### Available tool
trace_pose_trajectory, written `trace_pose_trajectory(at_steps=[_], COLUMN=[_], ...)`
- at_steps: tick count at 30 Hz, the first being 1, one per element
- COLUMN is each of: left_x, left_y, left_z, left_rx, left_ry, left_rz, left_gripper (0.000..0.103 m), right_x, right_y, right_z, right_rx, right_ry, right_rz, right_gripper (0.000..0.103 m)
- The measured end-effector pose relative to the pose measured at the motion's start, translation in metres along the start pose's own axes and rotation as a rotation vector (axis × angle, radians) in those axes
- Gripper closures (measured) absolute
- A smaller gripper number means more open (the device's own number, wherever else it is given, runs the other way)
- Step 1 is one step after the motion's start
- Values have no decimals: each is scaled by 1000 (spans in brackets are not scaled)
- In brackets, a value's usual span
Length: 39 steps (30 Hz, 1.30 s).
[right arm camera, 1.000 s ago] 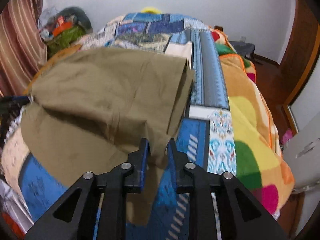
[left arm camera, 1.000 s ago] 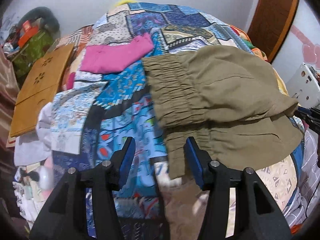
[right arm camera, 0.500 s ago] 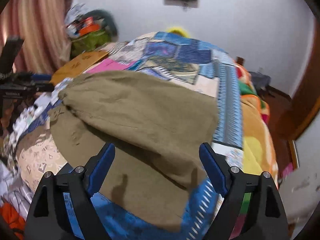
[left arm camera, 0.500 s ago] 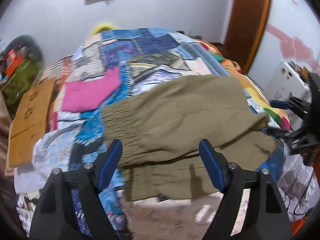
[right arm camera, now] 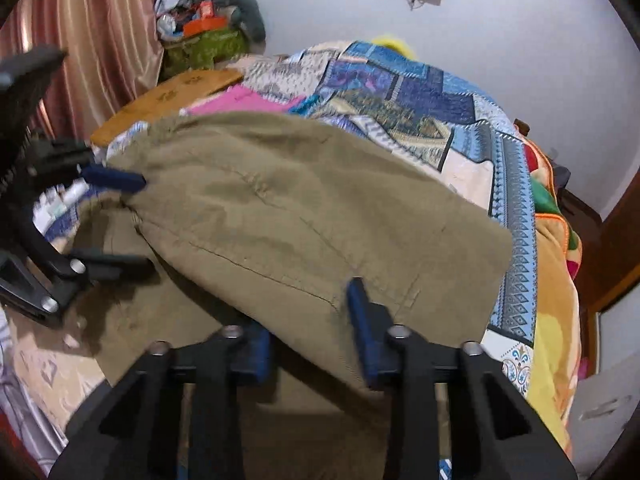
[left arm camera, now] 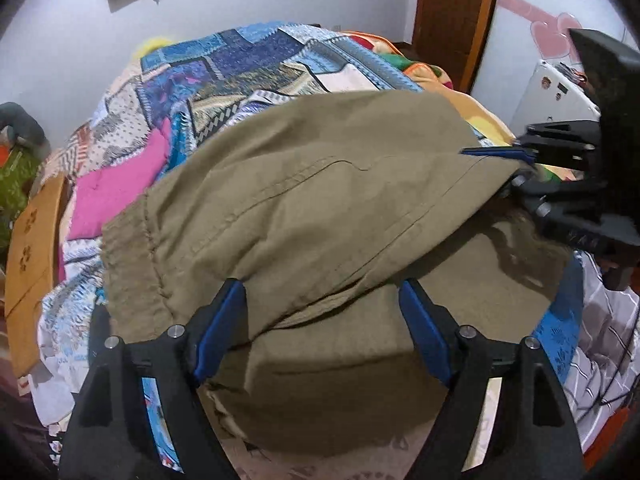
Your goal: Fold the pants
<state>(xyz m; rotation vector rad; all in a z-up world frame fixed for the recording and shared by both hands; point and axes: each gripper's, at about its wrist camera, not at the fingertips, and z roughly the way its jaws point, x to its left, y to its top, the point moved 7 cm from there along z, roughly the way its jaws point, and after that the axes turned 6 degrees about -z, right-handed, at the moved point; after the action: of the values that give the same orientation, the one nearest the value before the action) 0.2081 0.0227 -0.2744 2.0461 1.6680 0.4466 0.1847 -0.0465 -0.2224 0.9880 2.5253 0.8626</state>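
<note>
The olive pants [left arm camera: 320,208] lie on the patchwork bedspread [left arm camera: 240,64], toward the near edge of the bed, and they are already doubled over once: an upper layer rests slantwise on a lower layer, which sticks out nearer the cameras than the upper one. So a first fold looks done, though loosely, since the top layer bulges and its edges do not line up with the layer beneath. The elastic waistband [left arm camera: 132,264] sits at the end of the pants nearest the pink cloth [left arm camera: 116,192], which lies on the bedspread just beyond that end. The left claw [left arm camera: 320,328] is spread wide, one blue finger on each side of the folded edge near the waistband, and nothing is pinched between them. The right claw [right arm camera: 312,336] is also open, though less widely, its fingers straddling the near edge of the upper layer at the end of the pants away from the waistband; cloth lies between them, but they do not appear to press on it. In my judgement the work stands about midway: the layers want squaring up and flattening, and at least one more fold across the length seems needed before the pants make a neat packet.
</note>
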Motion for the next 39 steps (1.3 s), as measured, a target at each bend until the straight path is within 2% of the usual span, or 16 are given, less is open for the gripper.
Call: trace_pose_trajectory(at_steps=[1,2,5,7,9,14,21,26,29,32,34,35,38,39], left_x=[2,3,9,15,17,13,-1,10,28,53,71,78,93,96], left_y=[3,4,10,12,11,4,-31,-57,-64,-66,-64,-63,-59,-58], left_z=[-3,-5,-15,-22,-31,-51,-51,-53,-65,-76,-78,-78,-72,-69], left_rx=[-11,-16,-51,-76,-85,-105,-43,-4,-13,-40,-49,-49,-36,-31], left_ry=[8,14,61,97,86,71,35,6,1,29,78,100,87,75], left_rz=[-2,-3,-9,-11,-19,-4,33,-51,-123,-194,-242,-259,-322,-341], left_gripper=[31,33,48,69,79,80,80,74,67,49,28,24,21,21], right_x=[-1,-3,0,5,10,23,29,29,23,12,2,-4,-24,-31], right_y=[2,4,9,13,16,14,-15,-42,-54,-61,-65,-66,-71,-74], right_z=[-4,-10,-27,-39,-49,-62,-60,-53,-63,-78,-89,-94,-105,-107], right_rx=[-13,-31,-81,-108,-131,-141,-81,0,14,-2,-16,-22,-39,-39], right_ry=[0,8,9,18,20,-1,52,61,69,59,24,0,-66,-98], right_rz=[7,15,8,-3,-15,-72,-16,57,106,156,184,202,272,296], right_gripper=[91,92,94,95,95,95,95,90,88,78,76,75,56,46])
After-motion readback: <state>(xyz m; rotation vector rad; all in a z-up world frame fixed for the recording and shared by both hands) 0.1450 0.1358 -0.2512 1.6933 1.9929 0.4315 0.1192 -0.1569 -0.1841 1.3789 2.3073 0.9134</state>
